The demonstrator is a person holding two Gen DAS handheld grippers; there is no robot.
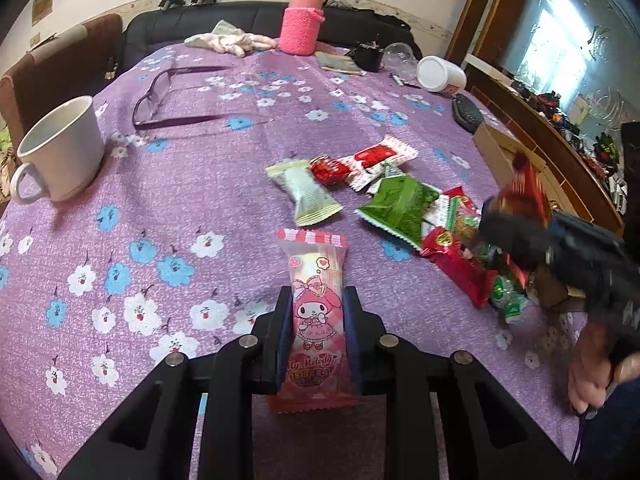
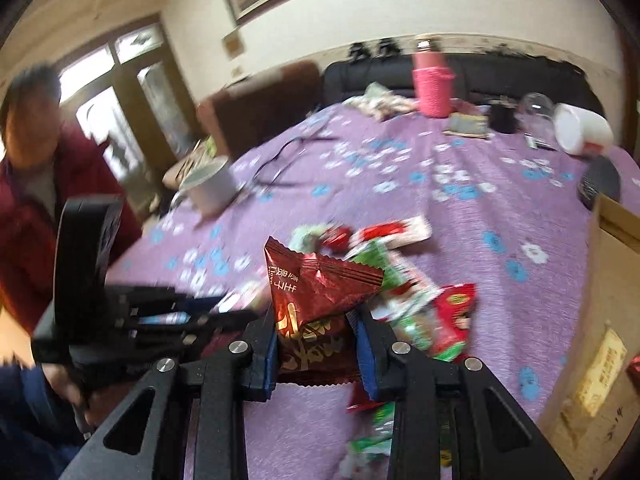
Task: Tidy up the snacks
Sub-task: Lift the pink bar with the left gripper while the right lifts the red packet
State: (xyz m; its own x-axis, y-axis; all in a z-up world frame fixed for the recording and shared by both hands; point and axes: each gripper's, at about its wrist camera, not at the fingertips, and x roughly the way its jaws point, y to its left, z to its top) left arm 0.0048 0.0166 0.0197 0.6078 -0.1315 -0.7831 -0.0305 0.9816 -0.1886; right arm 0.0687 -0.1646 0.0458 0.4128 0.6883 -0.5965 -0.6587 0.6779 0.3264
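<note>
Your left gripper [image 1: 318, 312] clamps a pink My Melody snack packet [image 1: 316, 304] above the purple flowered tablecloth [image 1: 180, 184]. Your right gripper [image 2: 316, 324] pinches a dark red foil packet [image 2: 316, 292], lifted over the loose snack pile [image 1: 400, 200] beside a cardboard box [image 2: 600, 300]. A white mug [image 1: 60, 152] stands well apart.

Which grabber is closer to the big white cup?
Left. The left gripper, shut on the pink snack, is apart from the white cup, with bare cloth between. The right gripper, holding a red packet, is beyond the snack pile, farther off.
</note>
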